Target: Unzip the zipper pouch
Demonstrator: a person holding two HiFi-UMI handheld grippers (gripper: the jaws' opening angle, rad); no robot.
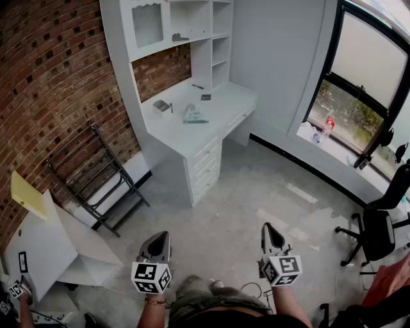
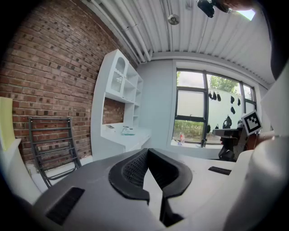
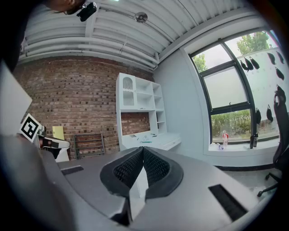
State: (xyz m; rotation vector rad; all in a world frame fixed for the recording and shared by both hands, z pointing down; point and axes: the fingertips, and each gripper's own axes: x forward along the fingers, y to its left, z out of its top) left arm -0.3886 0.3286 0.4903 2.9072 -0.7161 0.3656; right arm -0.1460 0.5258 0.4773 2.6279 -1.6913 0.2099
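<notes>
Both grippers are hovering low above the floor, well apart from the desk. The left gripper (image 1: 161, 235) is holding its jaws pressed together with nothing between them. Its own view is showing the dark pads meeting at the tips. The right gripper (image 1: 265, 226) is doing the same: jaws closed and empty.

Both are pointing roughly toward the white desk (image 1: 187, 136), which is standing against the brick wall (image 1: 51, 77). The zipper pouch (image 1: 195, 114) is pale, see-through and greenish, and it is lying on the desk top near the middle, below the shelf unit (image 1: 192, 19). Whether its zipper is open is too small to tell. A few small dark items are sitting near it on the desk.

A folding metal rack (image 1: 90, 176) is standing against the wall left of the desk. A black office chair (image 1: 375, 230) is sitting at the right, near the window (image 1: 359, 83).
</notes>
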